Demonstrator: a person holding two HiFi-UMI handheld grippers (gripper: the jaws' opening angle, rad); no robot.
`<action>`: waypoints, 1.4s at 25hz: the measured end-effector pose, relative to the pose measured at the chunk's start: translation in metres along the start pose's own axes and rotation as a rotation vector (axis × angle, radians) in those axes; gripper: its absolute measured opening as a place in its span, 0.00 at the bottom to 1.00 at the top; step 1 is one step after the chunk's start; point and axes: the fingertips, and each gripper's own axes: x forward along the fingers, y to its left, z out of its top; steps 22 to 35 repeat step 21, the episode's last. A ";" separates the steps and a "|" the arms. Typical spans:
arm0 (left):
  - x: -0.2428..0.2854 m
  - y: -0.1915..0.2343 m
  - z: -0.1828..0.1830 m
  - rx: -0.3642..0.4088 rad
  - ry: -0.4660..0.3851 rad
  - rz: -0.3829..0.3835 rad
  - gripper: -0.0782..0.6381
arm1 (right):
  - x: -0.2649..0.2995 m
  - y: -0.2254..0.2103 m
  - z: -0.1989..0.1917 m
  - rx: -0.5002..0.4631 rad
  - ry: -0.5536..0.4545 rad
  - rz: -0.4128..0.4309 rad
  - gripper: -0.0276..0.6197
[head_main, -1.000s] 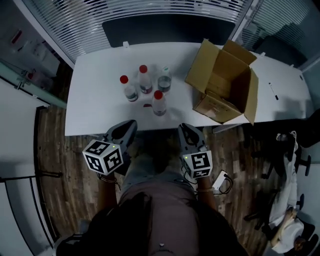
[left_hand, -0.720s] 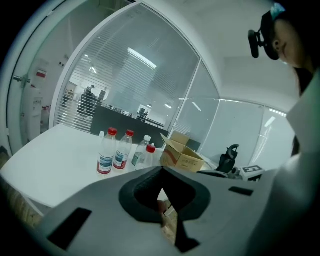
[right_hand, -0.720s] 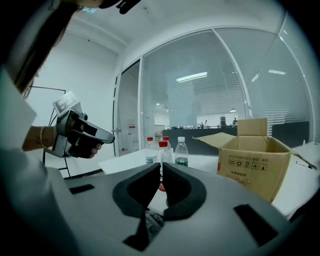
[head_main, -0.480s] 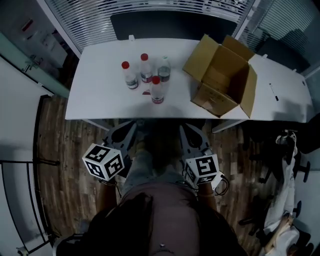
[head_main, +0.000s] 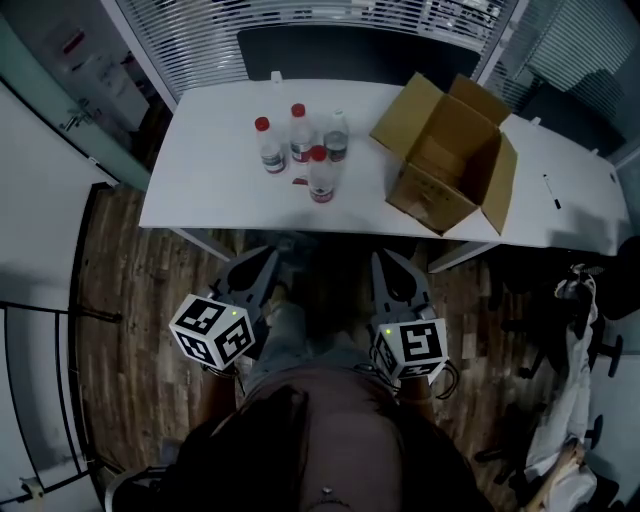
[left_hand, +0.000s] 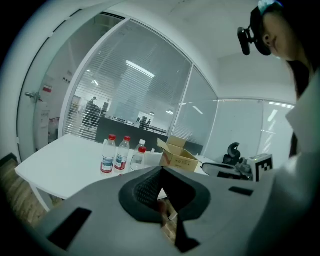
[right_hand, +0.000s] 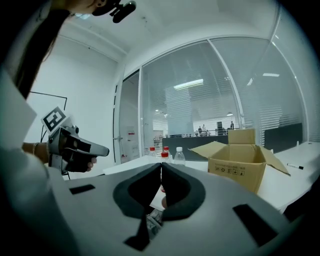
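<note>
**Both grippers drawn back; bottles standing on the table**

Both grippers had moved since the earlier head view. The left gripper (head_main: 262, 262) and right gripper (head_main: 388, 264) had come away from the edge of the table (head_main: 200, 160). They hung over the wood-plank floor (head_main: 140, 280), touching nothing. Bottles and box kept their places.

Jaws: each gripper view showed its two dark padded jaws pressed together tip to tip, with nothing between them.

Bottles (head_main: 300, 140): four, upright, clustered left of centre on the tabletop. Three had red caps, one a pale cap. The front bottle (head_main: 320, 182) stood nearest the near edge and nearest both grippers, though well apart from them. It was just beside the others; contact could not be told.

Handling, as judged:
- Clear, thin-walled plastic, round and tall with a paper or film label band.
- Fill level was not readable. Full, a bottle would be fairly heavy and firm. Part empty, it would be light and would dent under a squeeze.
- The smooth wall looked likely to slip, and the narrow base likely to tip if nudged high up.
- The best hold seemed to be mid-body at the label, below the shoulder. The cap and tapering neck offered little.

Box (head_main: 450, 165): brown corrugated cardboard, stiff and matte, flaps open. It stood right of the bottles, apart from them.

Table: white, smooth, flat.
</note>
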 end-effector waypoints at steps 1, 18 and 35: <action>-0.002 -0.002 0.000 0.005 -0.003 -0.005 0.12 | -0.001 0.000 0.001 -0.012 -0.001 -0.003 0.08; -0.016 0.013 0.017 0.024 -0.094 0.060 0.12 | 0.008 0.007 0.008 -0.018 -0.031 0.041 0.08; -0.015 0.013 0.020 0.012 -0.109 0.053 0.12 | 0.010 0.007 0.009 -0.018 -0.034 0.046 0.08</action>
